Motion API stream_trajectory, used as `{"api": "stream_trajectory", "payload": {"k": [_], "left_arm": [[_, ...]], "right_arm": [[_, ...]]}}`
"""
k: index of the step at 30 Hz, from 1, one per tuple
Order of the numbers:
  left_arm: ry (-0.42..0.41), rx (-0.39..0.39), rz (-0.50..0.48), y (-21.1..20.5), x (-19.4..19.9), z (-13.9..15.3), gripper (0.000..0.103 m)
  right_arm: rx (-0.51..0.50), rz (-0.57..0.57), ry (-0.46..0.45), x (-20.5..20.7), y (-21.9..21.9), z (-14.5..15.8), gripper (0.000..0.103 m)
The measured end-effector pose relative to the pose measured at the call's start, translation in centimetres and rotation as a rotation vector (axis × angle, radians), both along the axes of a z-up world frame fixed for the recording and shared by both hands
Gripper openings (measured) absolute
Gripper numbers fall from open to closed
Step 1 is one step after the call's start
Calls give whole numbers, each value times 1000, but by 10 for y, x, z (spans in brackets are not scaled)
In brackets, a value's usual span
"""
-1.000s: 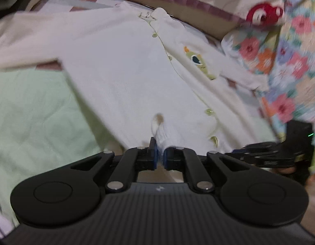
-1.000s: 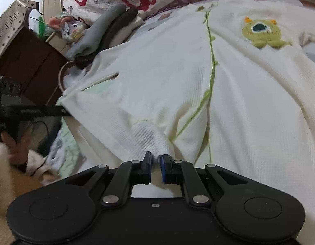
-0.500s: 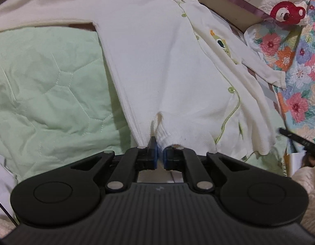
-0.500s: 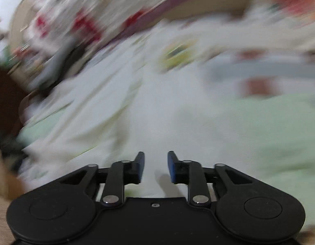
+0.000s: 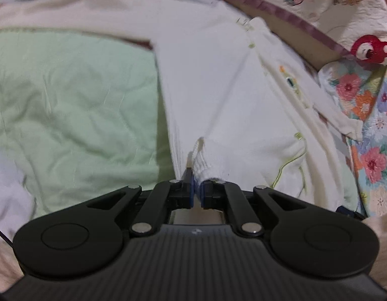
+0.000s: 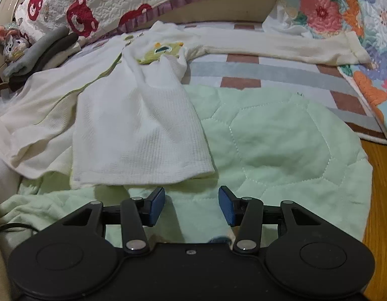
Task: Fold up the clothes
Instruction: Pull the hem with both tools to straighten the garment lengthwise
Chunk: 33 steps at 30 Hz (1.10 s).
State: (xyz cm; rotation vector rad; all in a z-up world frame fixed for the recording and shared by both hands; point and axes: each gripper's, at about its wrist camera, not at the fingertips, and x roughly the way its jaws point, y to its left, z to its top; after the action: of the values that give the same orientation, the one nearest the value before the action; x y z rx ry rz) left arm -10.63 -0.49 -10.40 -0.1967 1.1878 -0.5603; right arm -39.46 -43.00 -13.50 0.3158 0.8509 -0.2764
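A white baby romper (image 5: 218, 95) with green trim and a green monster patch (image 6: 163, 51) lies on a pale green quilted pad (image 6: 281, 145). My left gripper (image 5: 198, 190) is shut on the romper's lower hem, the ribbed cloth bunched between its blue pads. In the right wrist view one leg of the romper (image 6: 140, 135) lies folded over toward the chest, and a long sleeve (image 6: 293, 47) stretches to the right. My right gripper (image 6: 192, 205) hovers just in front of that folded leg's edge, its jaws opening with nothing between them.
A quilted cover with red bears (image 6: 80, 17) runs along the back, a floral quilt (image 6: 344, 12) at the right. Grey folded clothes (image 6: 42, 52) and a plush toy (image 6: 12, 45) sit at the far left. Wooden floor (image 6: 379, 200) shows at the right edge.
My right gripper let go of the romper's leg, swung right and opened; the leg now lies folded over. My left gripper kept its hold and shifted, so more green pad shows at its left.
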Motion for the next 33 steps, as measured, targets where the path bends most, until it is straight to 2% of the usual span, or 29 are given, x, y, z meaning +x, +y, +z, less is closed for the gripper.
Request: {"api": "stream_trajectory", "payload": {"k": [2, 5, 7, 8, 9, 10, 11, 14, 17, 18, 19, 22, 24, 28, 33], "left_arm": [[7, 13, 3, -2, 1, -7, 4], [10, 12, 16, -2, 5, -8, 4], [5, -9, 25, 3, 7, -4, 4], [9, -17, 30, 4, 8, -4, 4], [13, -25, 35, 6, 10, -4, 4], [17, -33, 40, 7, 11, -5, 4], [20, -32, 40, 7, 12, -6, 4], [11, 44, -15, -8, 12, -13, 4], [-19, 117, -94, -25, 10, -14, 4], [-28, 142, -115, -29, 9, -14, 4], [-36, 164, -133, -33, 9, -15, 4], [-48, 196, -160, -36, 10, -14, 5], [-42, 196, -161, -34, 10, -14, 5], [-24, 178, -148, -30, 11, -16, 6], [-24, 183, -144, -33, 11, -16, 6]], "right_arm": [[-8, 3, -44, 2, -3, -3, 53], [45, -15, -130, 0, -11, -3, 51], [88, -26, -196, -2, -13, 1, 44], [104, -19, -238, -3, -13, 5, 28], [105, -9, -262, -3, -11, 9, 8], [86, 8, -258, 0, -7, 12, 5], [72, 23, -253, 4, -4, 16, 5], [58, 60, -240, 23, 6, 29, 5], [176, 118, -315, 51, 23, 60, 5], [195, 170, -304, 63, 34, 68, 5], [181, 220, -278, 76, 47, 74, 6], [-6, 321, -157, 101, 81, 68, 16], [-6, 342, -127, 99, 79, 60, 36], [55, 298, -145, 68, 54, 56, 38], [-99, 274, -46, 40, 49, 46, 39]]}}
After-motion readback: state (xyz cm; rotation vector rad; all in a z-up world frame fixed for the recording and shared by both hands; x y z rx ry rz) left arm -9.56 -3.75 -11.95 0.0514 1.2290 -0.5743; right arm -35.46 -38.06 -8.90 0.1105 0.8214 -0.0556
